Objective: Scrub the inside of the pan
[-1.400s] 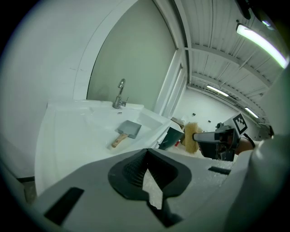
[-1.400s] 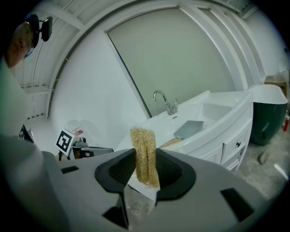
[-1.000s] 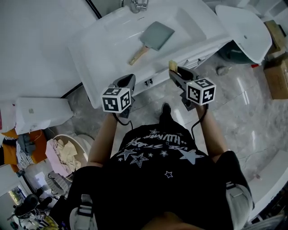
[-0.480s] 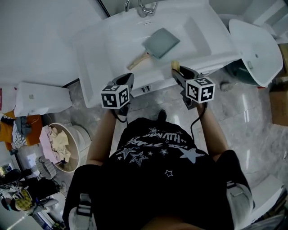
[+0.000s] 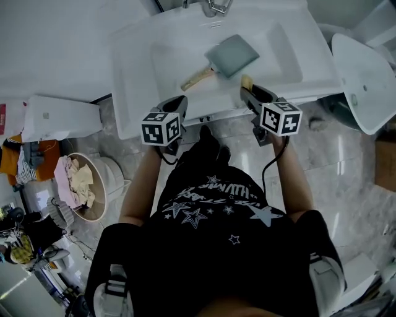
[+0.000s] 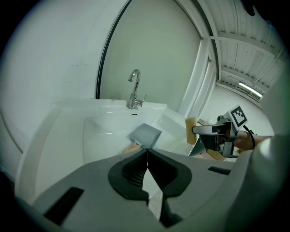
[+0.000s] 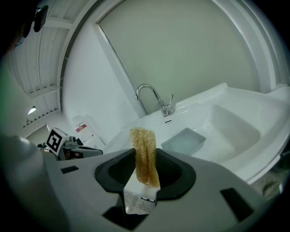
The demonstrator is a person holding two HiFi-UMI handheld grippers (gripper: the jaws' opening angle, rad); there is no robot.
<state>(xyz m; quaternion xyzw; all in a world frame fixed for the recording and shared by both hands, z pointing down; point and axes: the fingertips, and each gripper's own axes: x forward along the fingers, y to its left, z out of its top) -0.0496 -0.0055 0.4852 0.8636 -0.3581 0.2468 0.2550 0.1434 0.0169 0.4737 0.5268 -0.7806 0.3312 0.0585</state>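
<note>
Left claw closed, empty; right claw clamps scrubber; pan in white sink; grey tiled floor.

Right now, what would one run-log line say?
pan: in sink, untouched | left gripper: jaws shut, empty | right gripper: jaws shut on scrubber

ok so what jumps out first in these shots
A square grey pan with a wooden handle lies in the white sink, near the faucet. Just short of it, the right gripper is shut on a yellow-brown scrubbing sponge. The left gripper is at the sink's near edge, fingers together and holding nothing.
</note>
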